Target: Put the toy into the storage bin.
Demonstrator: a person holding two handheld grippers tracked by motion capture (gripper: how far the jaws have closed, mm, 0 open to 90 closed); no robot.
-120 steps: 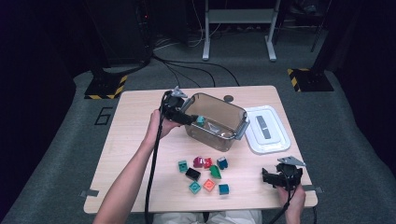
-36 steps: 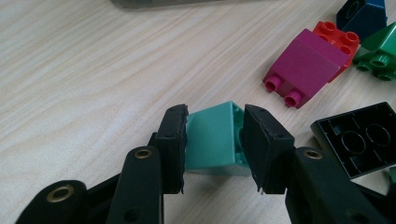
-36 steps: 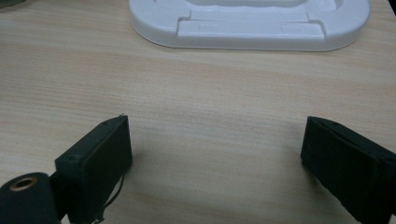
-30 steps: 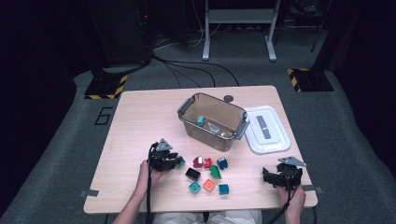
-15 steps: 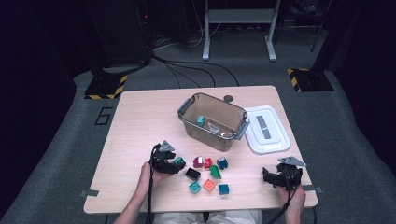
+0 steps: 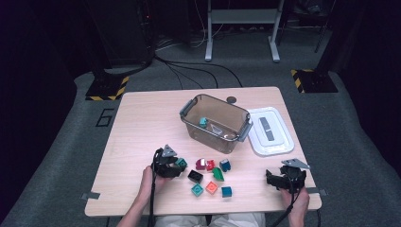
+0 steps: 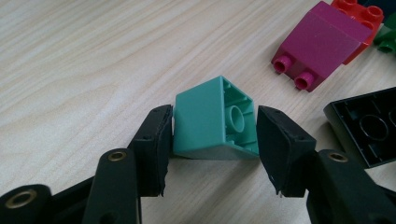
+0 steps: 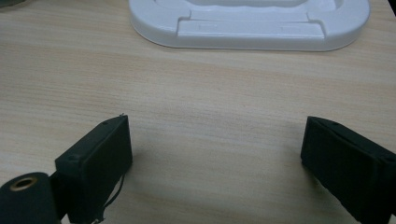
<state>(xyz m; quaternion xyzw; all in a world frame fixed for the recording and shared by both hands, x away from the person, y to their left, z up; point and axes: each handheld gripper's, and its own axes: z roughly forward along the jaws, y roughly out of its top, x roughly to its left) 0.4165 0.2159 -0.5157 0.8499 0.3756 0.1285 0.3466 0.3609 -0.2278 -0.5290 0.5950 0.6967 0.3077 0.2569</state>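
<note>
One container stands on the table (image 6: 142,123): a clear brown bin (image 6: 215,124), lidless, upright, beyond the loose bricks. Inside it lie a teal piece (image 6: 203,122) and a pale, clear piece that cannot be identified. The white lid (image 6: 270,131) lies flat just beside the bin's right end, its near rim also visible in the right gripper view (image 8: 252,28).

The left gripper (image 6: 171,165) sits low at the left edge of the brick cluster. Its jaws have just been closing and stand narrow around the teal brick (image 7: 215,119), which rests tilted on the tabletop; the left pad meets the brick's side, the right pad lies at its other side. A magenta brick (image 7: 317,44) and a black brick (image 7: 364,126) lie near.

The right gripper (image 6: 283,178) rests near the table's front right corner, jaws wide and empty over bare wood. The table's left half is open; the remaining bricks lie between the two grippers.
</note>
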